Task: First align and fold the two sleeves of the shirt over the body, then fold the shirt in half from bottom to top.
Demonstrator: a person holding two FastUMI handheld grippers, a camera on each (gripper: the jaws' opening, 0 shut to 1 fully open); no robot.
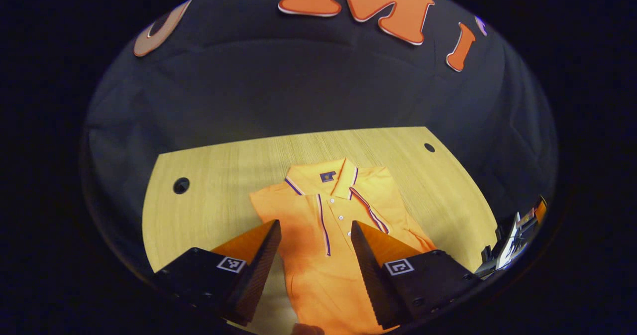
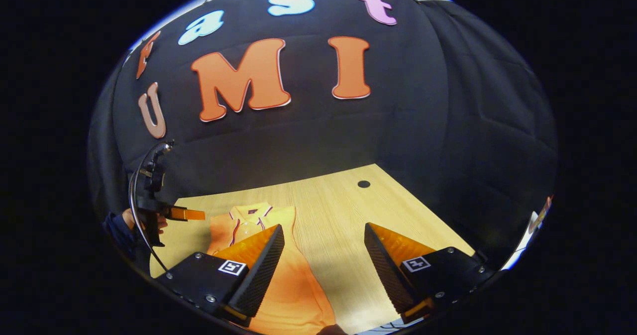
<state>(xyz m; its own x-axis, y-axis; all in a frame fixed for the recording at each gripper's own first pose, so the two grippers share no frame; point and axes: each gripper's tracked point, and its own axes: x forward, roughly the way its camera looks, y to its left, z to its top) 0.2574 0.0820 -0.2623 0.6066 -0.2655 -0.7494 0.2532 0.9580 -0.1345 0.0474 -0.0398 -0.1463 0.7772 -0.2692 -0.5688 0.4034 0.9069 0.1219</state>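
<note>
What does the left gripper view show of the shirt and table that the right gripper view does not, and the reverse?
Left gripper view: the orange polo shirt seen front-on, with its striped collar, button placket and the sleeves already folded in; two holes in the wooden table; the left gripper open above the shirt.

Right gripper view: the left gripper seen from the side, held by a hand in a dark sleeve; the right gripper open, straddling the shirt's edge and bare table.

Both: the shirt, table and black booth wall.
</note>
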